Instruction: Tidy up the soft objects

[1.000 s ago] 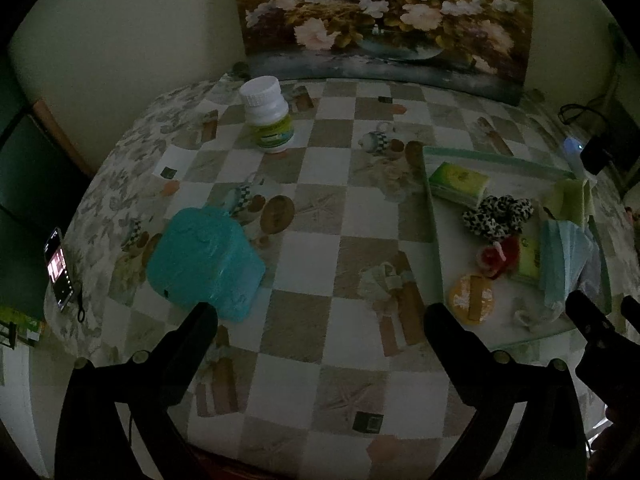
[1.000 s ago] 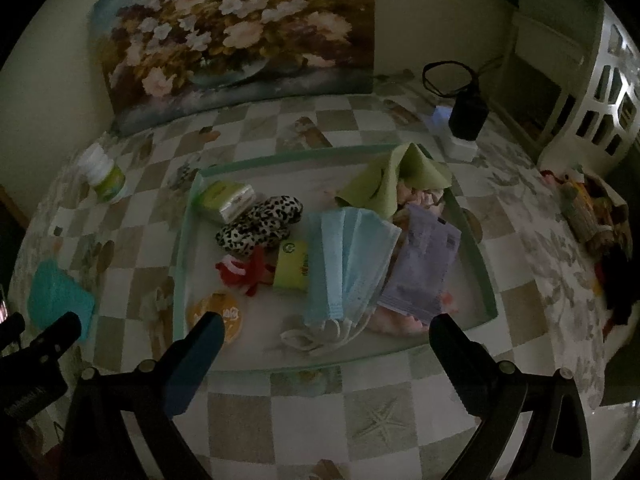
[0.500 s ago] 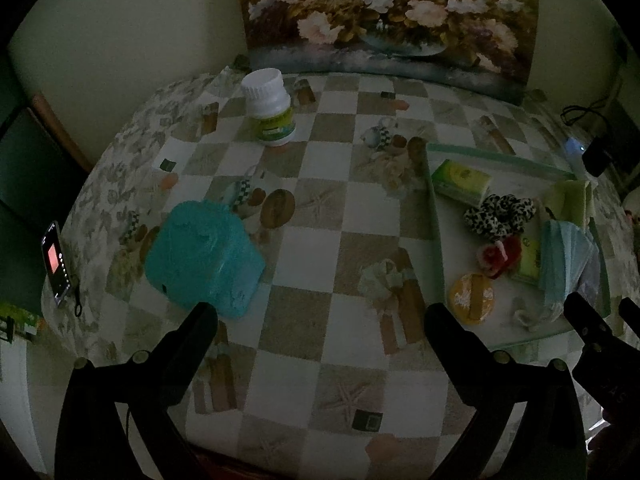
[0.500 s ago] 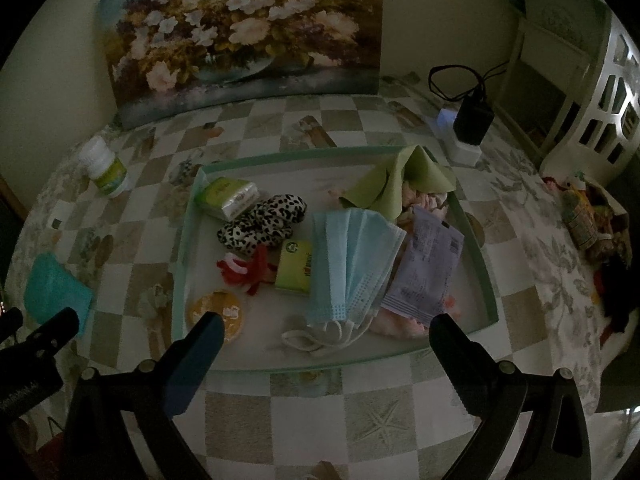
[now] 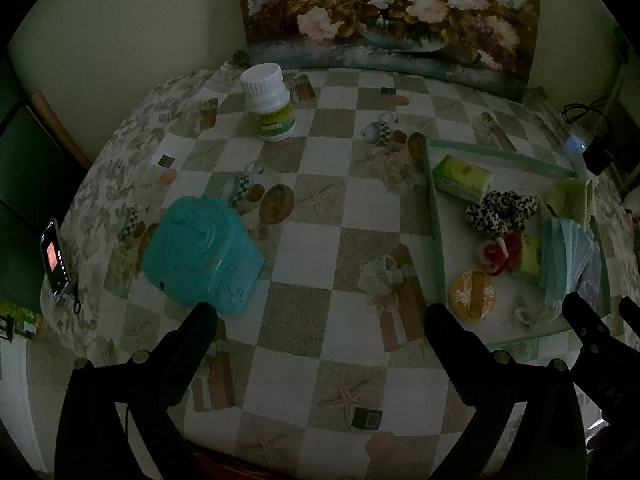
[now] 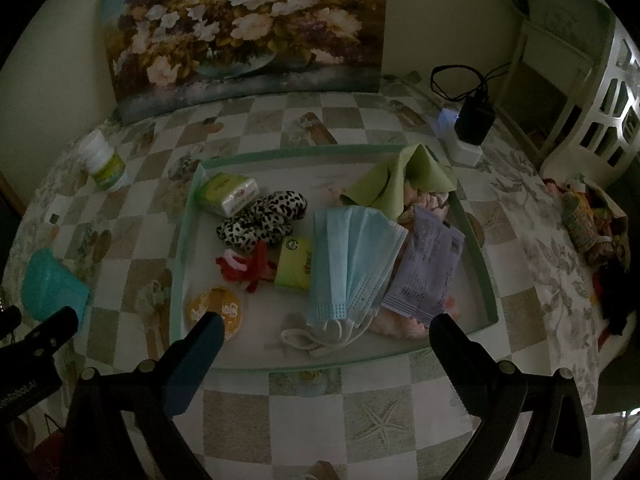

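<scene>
A pale green tray (image 6: 476, 248) on the checked tablecloth holds soft things: blue face masks (image 6: 352, 256), a leopard-print scrunchie (image 6: 264, 220), a red scrunchie (image 6: 248, 266), a green cloth (image 6: 400, 180), tissue packs (image 6: 228, 194), a purple packet (image 6: 428, 272) and a round orange pad (image 6: 218, 310). My right gripper (image 6: 324, 332) hangs open over the tray's near edge, holding nothing. My left gripper (image 5: 320, 320) is open above the bare tablecloth, left of the tray (image 5: 436, 248), with a teal pouch (image 5: 202, 252) just beyond its left finger.
A white pill bottle (image 5: 269, 102) stands at the back left. A flower painting (image 6: 244, 28) leans on the wall. A charger and cable (image 6: 472, 120) sit at the back right, a white basket (image 6: 600, 100) farther right. A phone (image 5: 54, 260) lies at the table's left edge.
Both grippers have drawn back and risen a little, so the table objects sit slightly lower and farther in view. Nothing was grasped or moved.
</scene>
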Motion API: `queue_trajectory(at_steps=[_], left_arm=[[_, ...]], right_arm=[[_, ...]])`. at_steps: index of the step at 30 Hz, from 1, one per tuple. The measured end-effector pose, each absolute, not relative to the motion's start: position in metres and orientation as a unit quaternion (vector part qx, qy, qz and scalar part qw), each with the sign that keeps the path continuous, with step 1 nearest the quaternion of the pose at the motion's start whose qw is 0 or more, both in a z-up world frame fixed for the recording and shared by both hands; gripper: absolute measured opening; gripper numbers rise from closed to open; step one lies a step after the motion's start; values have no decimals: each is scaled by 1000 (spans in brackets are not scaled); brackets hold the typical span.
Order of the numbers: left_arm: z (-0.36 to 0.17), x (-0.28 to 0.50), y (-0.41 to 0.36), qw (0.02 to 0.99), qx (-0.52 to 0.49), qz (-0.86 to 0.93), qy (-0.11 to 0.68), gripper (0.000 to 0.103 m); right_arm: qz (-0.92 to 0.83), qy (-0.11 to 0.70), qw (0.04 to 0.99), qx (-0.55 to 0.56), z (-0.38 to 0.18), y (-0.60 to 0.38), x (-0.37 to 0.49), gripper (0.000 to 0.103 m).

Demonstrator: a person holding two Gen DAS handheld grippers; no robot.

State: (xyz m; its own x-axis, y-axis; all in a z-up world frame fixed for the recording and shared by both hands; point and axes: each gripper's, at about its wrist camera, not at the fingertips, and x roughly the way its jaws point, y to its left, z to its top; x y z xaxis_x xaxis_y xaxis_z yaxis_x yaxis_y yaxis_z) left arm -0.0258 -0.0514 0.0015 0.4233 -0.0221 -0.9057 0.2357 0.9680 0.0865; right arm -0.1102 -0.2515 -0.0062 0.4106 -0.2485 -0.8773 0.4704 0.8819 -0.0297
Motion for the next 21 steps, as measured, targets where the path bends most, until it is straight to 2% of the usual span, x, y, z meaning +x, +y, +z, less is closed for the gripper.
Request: queue_trajectory(at_steps=[21], left_arm=[[-1,-25,-53,834,101,-77,538,103]], right_arm=[[-212,506,830,102,-10,-251,-107,103]])
